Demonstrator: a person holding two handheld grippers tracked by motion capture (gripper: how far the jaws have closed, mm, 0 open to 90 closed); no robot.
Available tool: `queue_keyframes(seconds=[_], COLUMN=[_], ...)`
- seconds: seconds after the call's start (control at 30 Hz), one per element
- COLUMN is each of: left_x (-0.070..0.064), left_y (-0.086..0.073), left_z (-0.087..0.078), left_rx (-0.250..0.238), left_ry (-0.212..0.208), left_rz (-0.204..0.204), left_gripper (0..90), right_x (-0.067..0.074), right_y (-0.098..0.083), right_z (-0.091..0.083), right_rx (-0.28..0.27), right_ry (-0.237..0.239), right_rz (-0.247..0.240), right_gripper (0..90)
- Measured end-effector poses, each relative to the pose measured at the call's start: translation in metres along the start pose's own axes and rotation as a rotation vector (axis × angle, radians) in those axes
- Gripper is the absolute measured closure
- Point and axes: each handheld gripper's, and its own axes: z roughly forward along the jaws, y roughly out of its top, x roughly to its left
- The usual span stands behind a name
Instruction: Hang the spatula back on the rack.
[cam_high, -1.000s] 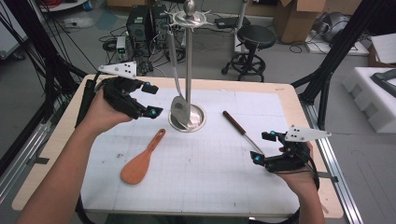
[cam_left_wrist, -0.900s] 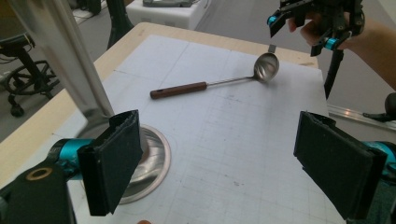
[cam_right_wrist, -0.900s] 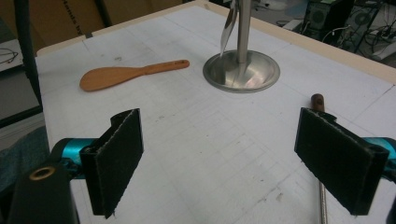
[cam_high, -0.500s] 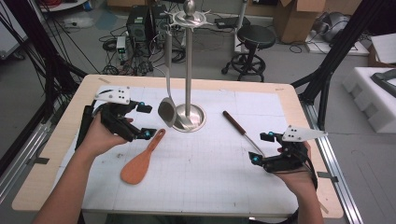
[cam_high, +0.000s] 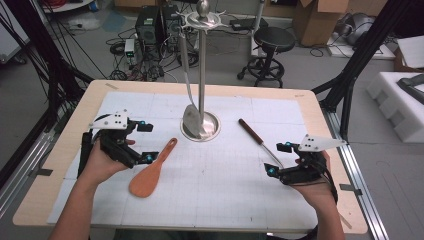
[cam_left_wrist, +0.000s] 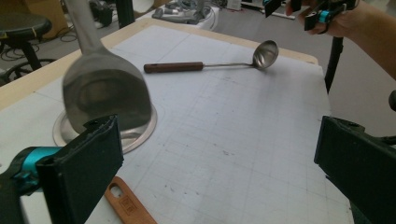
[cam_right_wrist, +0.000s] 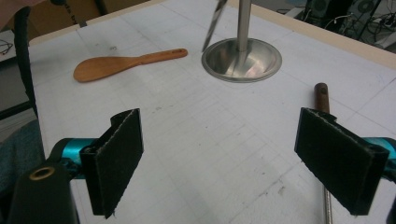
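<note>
Now left tool spread wide, jaws just been opening, nothing between them, poised over handle of orange wooden rice paddle lying flat on counter. Paddle likely light, stiff, smooth; slim handle near hanging hole looks best pinch spot, blade too broad. Right tool also spread, empty, beside brown-handled steel ladle. Steel spatula hangs on chrome utensil stand. Ladle bowl empty; no containers.

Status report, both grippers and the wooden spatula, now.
Left gripper open, just widened, above wooden spatula handle. Right gripper open, empty, beside ladle. Nothing blocking.
</note>
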Motion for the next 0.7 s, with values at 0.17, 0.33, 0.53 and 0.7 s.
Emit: queue_keyframes(seconds=[0.17,0.33,0.53,0.7], left_x=[-0.0030,-0.0042,-0.0067,-0.0078], left_y=[-0.0021,0.0018,0.0044,0.0042], left_z=[0.0008,-0.0032,-0.0053,-0.0040], left_rx=[0.012,-0.025,-0.027,-0.025], left_ry=[-0.006,0.000,0.001,0.002], left_rz=[0.002,0.005,0.012,0.008], left_gripper=[1.7,1.7,1.7,1.7], right_x=[-0.0004,0.0008,-0.0003,-0.0001], right_y=[-0.0006,0.0011,0.0003,-0.0009], right_z=[0.0006,-0.0015,-0.0013,0.0011], right_rx=[0.001,-0.008,-0.005,0.005], right_ry=[-0.001,0.002,-0.005,-0.001], right_rz=[0.001,0.002,-0.003,0.002], right_gripper=[14.6,14.6,14.6,14.5])
